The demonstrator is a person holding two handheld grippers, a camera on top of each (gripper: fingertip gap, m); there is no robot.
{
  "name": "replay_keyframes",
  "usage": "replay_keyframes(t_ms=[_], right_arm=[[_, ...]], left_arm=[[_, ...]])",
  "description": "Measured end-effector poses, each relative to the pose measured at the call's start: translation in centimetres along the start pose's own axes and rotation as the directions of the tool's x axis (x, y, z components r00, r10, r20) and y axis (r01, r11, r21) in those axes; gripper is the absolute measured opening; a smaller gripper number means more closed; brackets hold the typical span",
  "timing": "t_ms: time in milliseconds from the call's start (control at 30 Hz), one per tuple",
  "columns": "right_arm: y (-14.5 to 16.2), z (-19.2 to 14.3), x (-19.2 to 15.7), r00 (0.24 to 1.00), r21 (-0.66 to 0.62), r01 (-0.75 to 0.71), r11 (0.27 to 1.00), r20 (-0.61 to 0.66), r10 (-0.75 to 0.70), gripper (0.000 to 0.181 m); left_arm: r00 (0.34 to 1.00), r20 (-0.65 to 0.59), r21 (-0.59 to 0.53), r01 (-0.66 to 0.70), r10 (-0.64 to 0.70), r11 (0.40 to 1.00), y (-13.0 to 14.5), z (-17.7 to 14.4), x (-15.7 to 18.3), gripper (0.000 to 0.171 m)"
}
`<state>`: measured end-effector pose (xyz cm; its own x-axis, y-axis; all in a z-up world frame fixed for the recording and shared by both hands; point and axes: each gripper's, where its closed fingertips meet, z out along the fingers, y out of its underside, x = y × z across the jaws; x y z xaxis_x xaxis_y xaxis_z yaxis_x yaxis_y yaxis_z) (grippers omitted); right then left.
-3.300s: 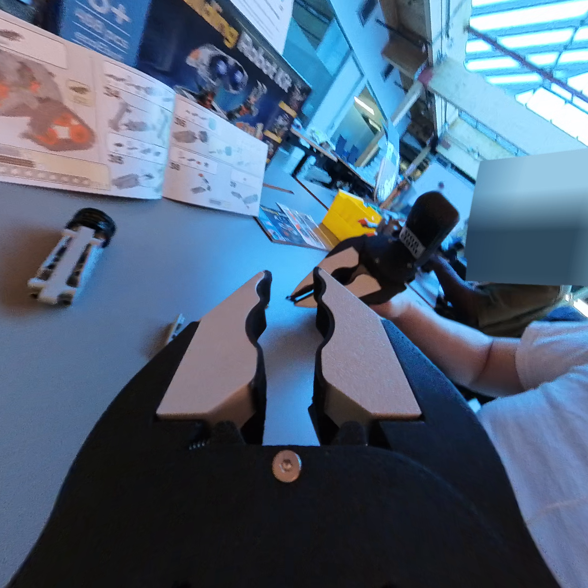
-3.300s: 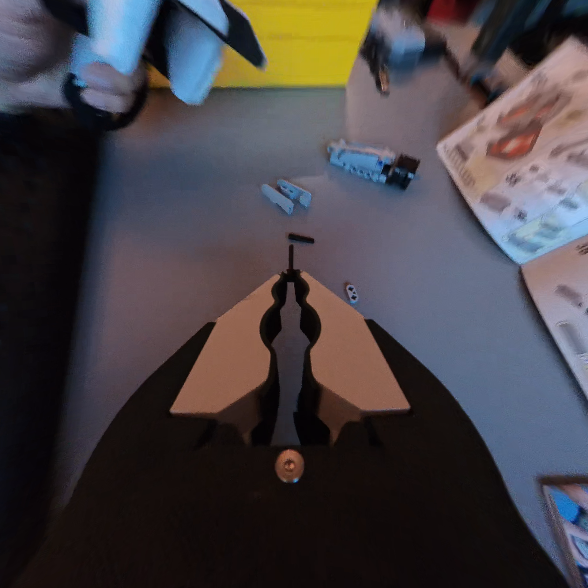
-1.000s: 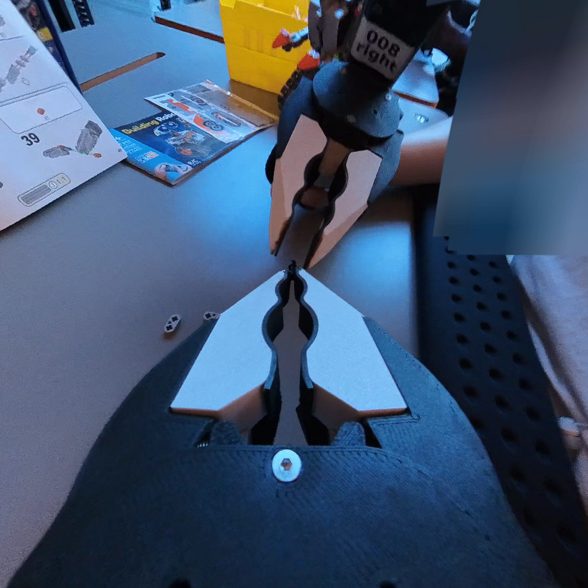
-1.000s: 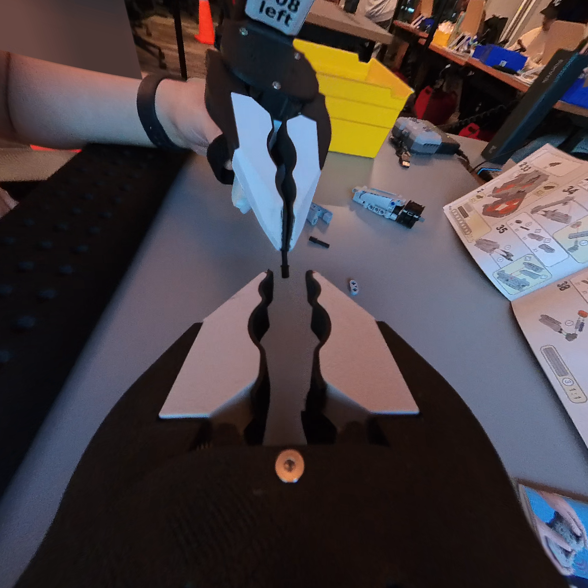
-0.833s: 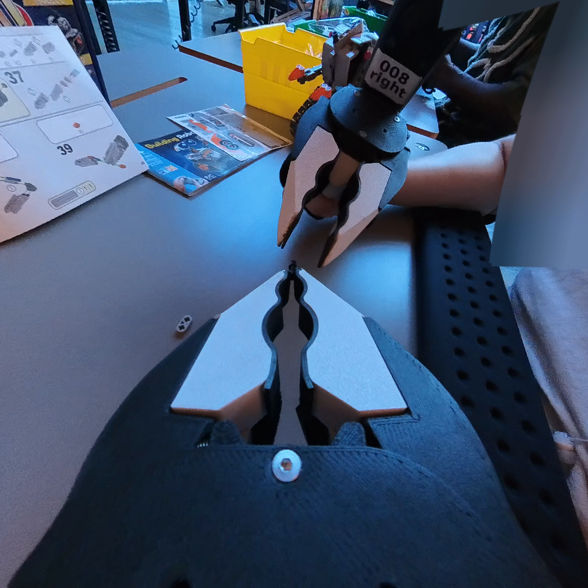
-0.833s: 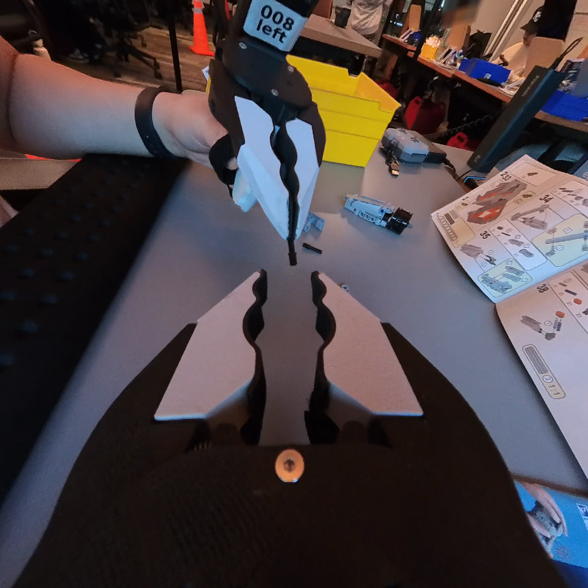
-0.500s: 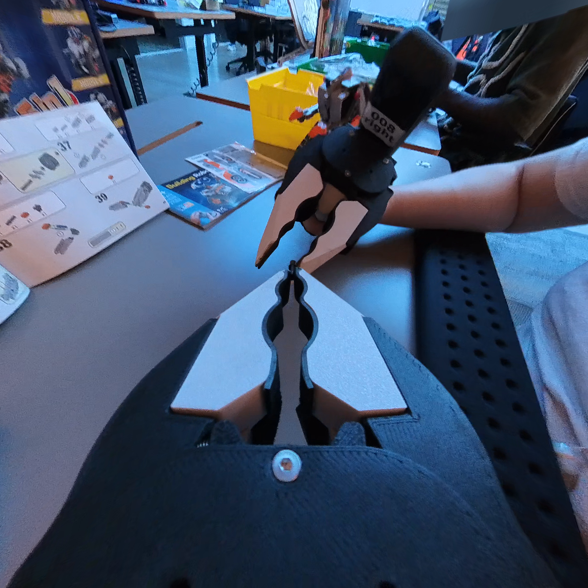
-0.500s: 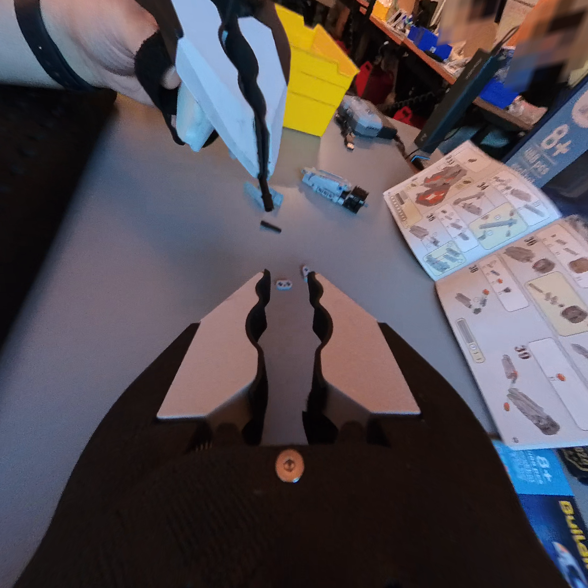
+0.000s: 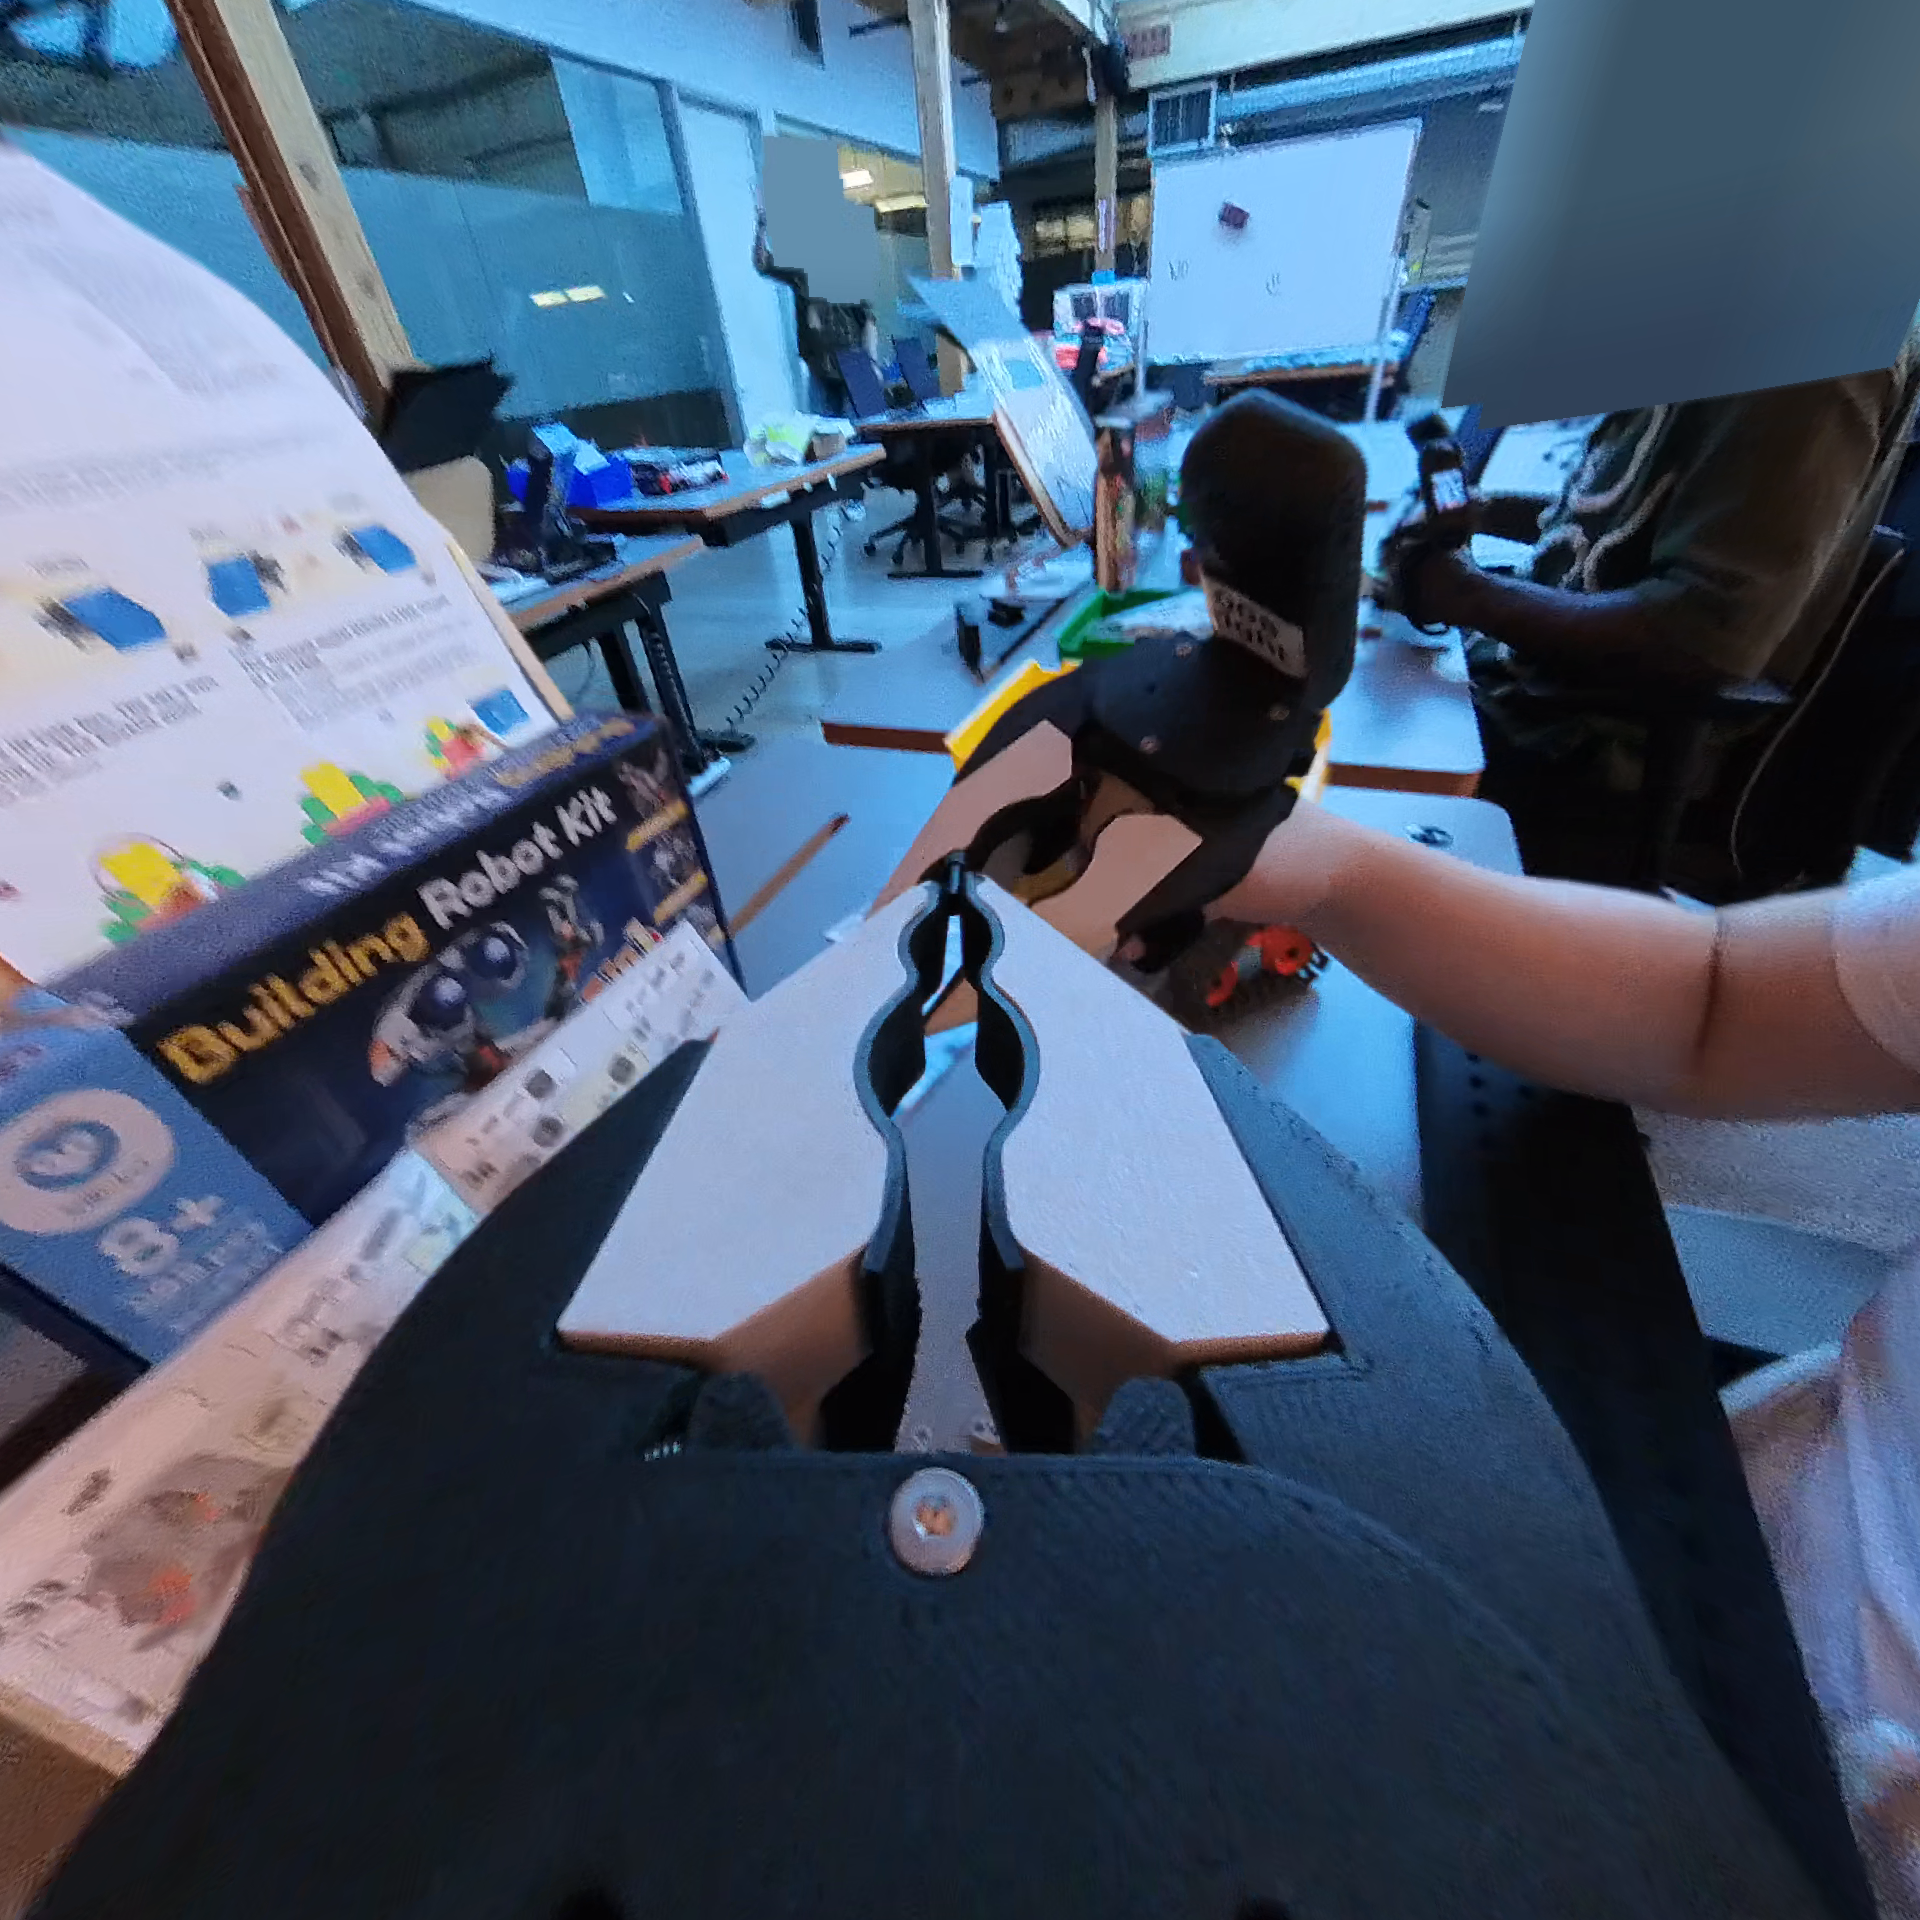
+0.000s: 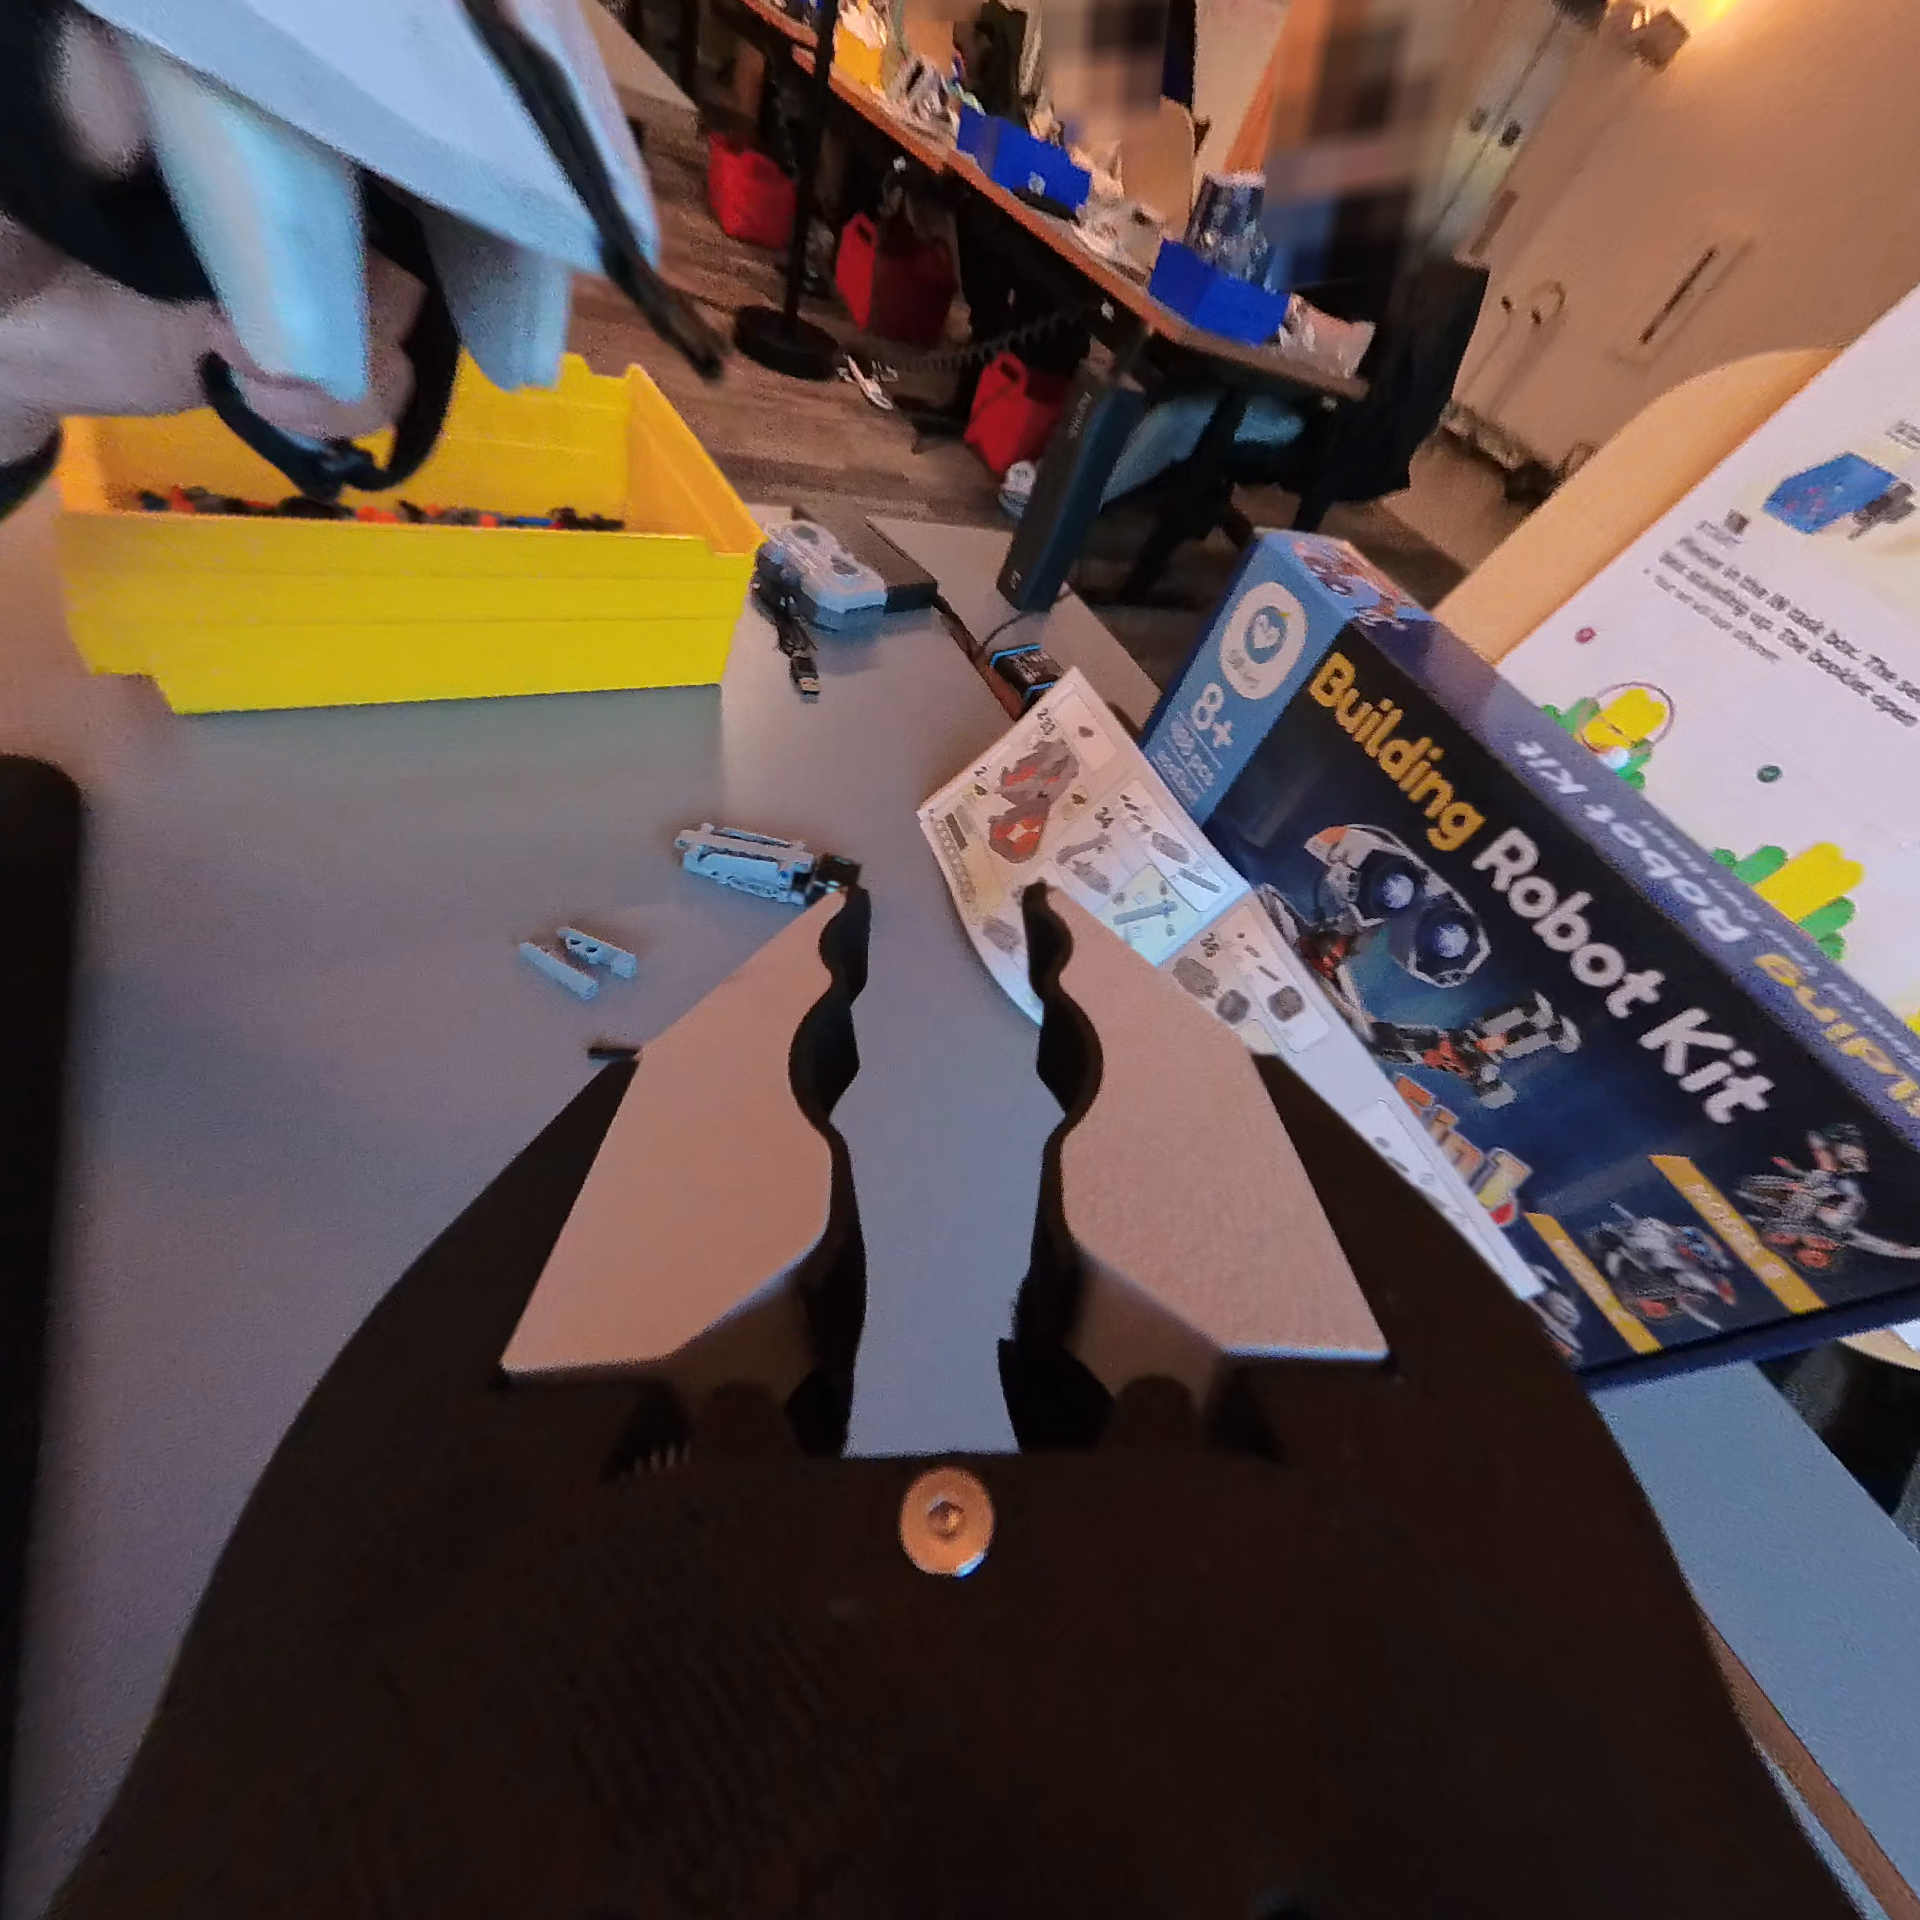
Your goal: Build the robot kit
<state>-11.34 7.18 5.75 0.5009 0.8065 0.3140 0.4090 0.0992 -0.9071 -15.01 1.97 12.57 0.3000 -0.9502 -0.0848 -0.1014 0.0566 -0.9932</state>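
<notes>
My left gripper (image 9: 954, 885) is shut on a thin black pin (image 9: 951, 868) that sticks out of its tips, held high above the grey table (image 10: 312, 883). It also shows blurred at the top left of the right wrist view (image 10: 623, 255), the pin (image 10: 691, 338) pointing down. My right gripper (image 10: 943, 909) is open and empty, low over the table; it shows just beyond the left tips in the left wrist view (image 9: 1023, 847). A grey assembly with a black wheel (image 10: 764, 862) lies just left of its left fingertip. Two small grey pieces (image 10: 577, 961) and a loose black pin (image 10: 613, 1051) lie farther left.
A yellow bin (image 10: 395, 623) of parts stands at the back left, a grey block with a cable (image 10: 831, 571) beside it. An open instruction booklet (image 10: 1091, 852) and a dark blue kit box (image 10: 1507, 935) are on the right. A person (image 9: 1662, 623) sits at another table behind. Left tips to right tips: about 10 cm.
The left gripper has risen and tilted up with the pin, away from the right one. The right gripper has stayed open and swung right, toward the grey assembly and booklet.
</notes>
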Motion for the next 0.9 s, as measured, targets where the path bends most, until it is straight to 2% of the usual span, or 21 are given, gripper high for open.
replay_keyframes(t_ms=[100,167,200,267,333,367,467,633,733,900], right_arm=[[-0.8,-0.1,2.8,0.999,-0.069,-0.027,0.997,-0.041,0.024,0.038],[0.0,-0.4,4.5,0.997,-0.138,-0.053,0.989,-0.070,0.044,0.044],[0.5,-0.7,5.2,0.994,-0.152,-0.073,0.986,-0.089,0.060,0.044],[0.5,-1.2,5.7,0.991,-0.101,-0.099,0.990,-0.099,0.089,0.044],[0.0,-1.9,5.3,0.996,-0.056,-0.078,0.995,-0.051,0.075,0.044],[-0.4,-2.3,5.1,0.998,-0.026,-0.051,0.998,-0.039,0.050,0.044],[-2.1,-4.0,4.4,1.000,0.074,0.004,0.997,0.014,-0.006,0.041],[-3.9,-6.4,3.4,0.981,0.222,-0.106,0.969,0.183,0.065,0.031],[-4.4,-7.7,2.9,0.946,0.264,-0.207,0.942,0.300,0.124,0.024],[-5.7,-8.1,2.1,0.865,0.302,-0.363,0.881,0.460,0.198,0.023]], left_arm=[[0.998,0.051,0.030,-0.023,0.021,0.999,-2.9,-0.5,-1.6,0.000],[0.998,0.056,0.044,-0.001,-0.001,0.999,-4.1,-0.5,-2.4,0.000],[0.999,0.039,0.038,0.020,-0.021,0.999,-4.2,-0.4,-2.7,0.000],[0.998,0.021,0.029,0.066,-0.066,0.997,-3.5,-0.1,-3.3,0.000],[0.993,-0.030,0.074,0.116,-0.114,0.990,-3.0,0.6,-3.6,0.000],[0.983,-0.097,0.077,0.163,-0.155,0.984,-2.7,1.1,-3.2,0.000],[0.924,-0.245,0.025,0.309,-0.294,0.951,-1.7,2.3,-2.5,0.000],[0.858,-0.390,0.025,0.372,-0.334,0.928,-1.6,4.1,-0.6,0.000],[0.868,-0.374,0.010,0.355,-0.326,0.935,-0.8,5.0,-0.2,0.000],[0.875,-0.385,-0.007,0.316,-0.294,0.949,-0.2,5.8,0.5,0.000]])
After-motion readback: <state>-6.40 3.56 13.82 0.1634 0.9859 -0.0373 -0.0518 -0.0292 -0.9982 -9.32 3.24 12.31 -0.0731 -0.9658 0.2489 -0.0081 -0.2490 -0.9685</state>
